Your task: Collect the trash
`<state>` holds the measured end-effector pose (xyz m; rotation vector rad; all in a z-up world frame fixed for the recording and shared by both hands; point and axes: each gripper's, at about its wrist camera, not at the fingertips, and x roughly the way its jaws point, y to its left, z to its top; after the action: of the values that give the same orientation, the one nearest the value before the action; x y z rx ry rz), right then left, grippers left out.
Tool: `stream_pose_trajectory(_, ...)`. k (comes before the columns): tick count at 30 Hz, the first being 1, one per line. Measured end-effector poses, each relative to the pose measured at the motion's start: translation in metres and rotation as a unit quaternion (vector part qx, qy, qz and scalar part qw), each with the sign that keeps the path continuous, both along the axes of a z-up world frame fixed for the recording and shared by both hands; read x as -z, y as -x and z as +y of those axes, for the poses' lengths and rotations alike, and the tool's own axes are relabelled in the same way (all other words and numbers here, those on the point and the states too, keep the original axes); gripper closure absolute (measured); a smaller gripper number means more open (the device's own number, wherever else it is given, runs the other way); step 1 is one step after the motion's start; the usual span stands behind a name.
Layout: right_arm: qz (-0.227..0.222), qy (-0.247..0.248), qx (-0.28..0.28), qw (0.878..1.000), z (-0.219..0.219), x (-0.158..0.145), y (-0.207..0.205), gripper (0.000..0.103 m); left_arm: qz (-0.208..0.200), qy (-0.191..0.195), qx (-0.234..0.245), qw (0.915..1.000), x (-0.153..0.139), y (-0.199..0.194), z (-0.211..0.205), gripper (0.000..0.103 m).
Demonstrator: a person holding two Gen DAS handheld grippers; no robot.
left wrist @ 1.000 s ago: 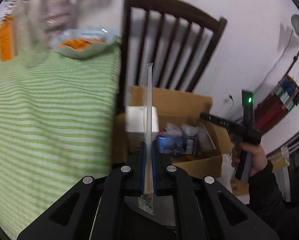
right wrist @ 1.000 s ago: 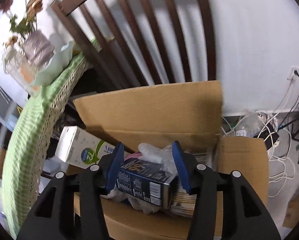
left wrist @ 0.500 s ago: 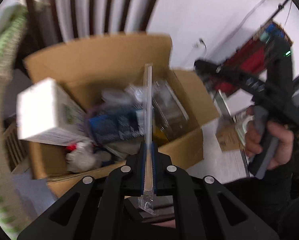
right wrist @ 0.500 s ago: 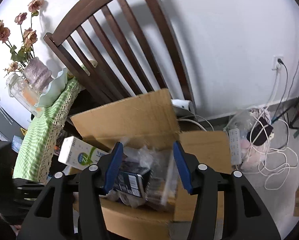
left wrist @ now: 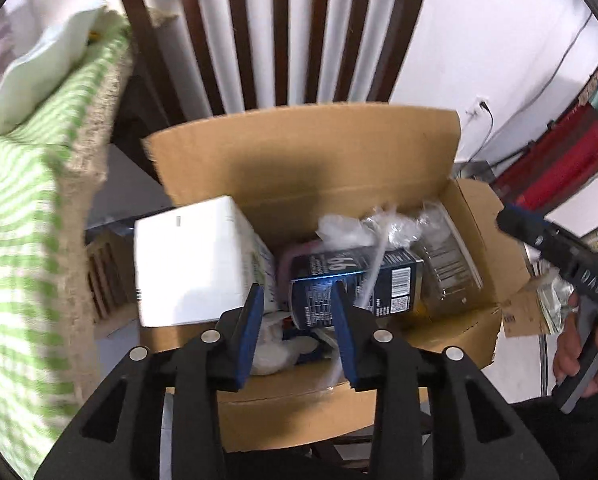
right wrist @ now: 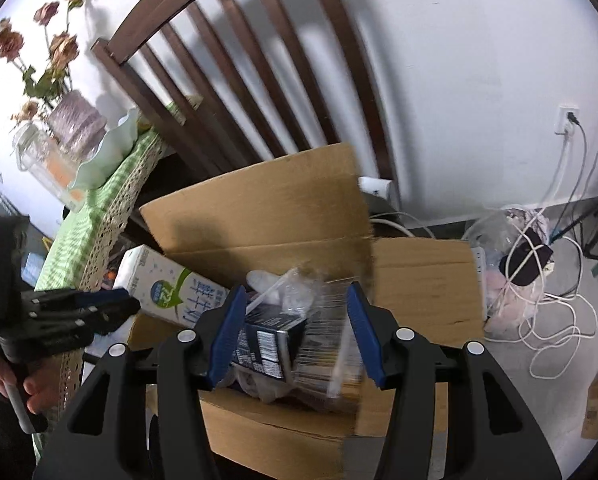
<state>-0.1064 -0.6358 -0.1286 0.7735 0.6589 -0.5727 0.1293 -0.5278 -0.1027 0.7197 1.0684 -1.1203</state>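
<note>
the left gripper [left wrist: 299, 316] points steeply down over the cardboard box [left wrist: 299, 160] on the chair [left wrist: 283, 28], its jaws opening with nothing clamped. a clear straw wrapper [left wrist: 373, 268], blurred, lies slanted across the dark blue carton [left wrist: 355, 280] inside the box. the right gripper [right wrist: 297, 328] tilts down at the box's right, jaws apart and empty, beside the white milk carton [right wrist: 171, 292].

The right gripper [right wrist: 297, 334] hangs with jaws apart over the trash-filled cardboard box [right wrist: 423, 280]; a wooden chair [right wrist: 235, 80] stands behind.
</note>
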Motion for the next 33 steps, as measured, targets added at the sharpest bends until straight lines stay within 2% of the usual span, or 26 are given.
stream_pose_trajectory(5, 0.017, -0.019, -0.084, 0.996, 0.024, 0.011, -0.034, 0.052, 0.001, 0.013, -0.002, 0.9999, -0.014, -0.001, 0.010, 0.070)
stream_pose_trajectory(8, 0.038, -0.046, -0.155, 0.986, 0.050, 0.030, -0.066, 0.053, 0.001, 0.018, -0.011, 0.9998, -0.018, -0.002, 0.016, 0.070)
stream_pose_trajectory(11, 0.057, -0.063, -0.181, 0.980, 0.069, 0.051, -0.093, 0.060, 0.002, 0.027, -0.029, 0.9992, -0.026, -0.007, 0.027, 0.070)
stream_pose_trajectory(13, 0.045, -0.069, -0.199, 0.977, 0.080, 0.054, -0.109, 0.061, -0.001, 0.039, -0.044, 0.9983, -0.035, -0.010, 0.041, 0.070)
stream_pose_trajectory(20, 0.023, -0.069, -0.230, 0.971, 0.096, 0.044, -0.141, 0.061, -0.018, 0.083, -0.102, 0.9911, -0.071, -0.025, 0.094, 0.070)
stream_pose_trajectory(27, -0.007, -0.042, -0.210, 0.977, 0.099, 0.016, -0.142, 0.061, -0.032, 0.132, -0.167, 0.9764, -0.107, -0.036, 0.149, 0.067)
stream_pose_trajectory(33, -0.023, 0.009, -0.218, 0.976, 0.113, -0.025, -0.138, 0.061, -0.048, 0.167, -0.220, 0.9599, -0.128, -0.033, 0.194, 0.066)
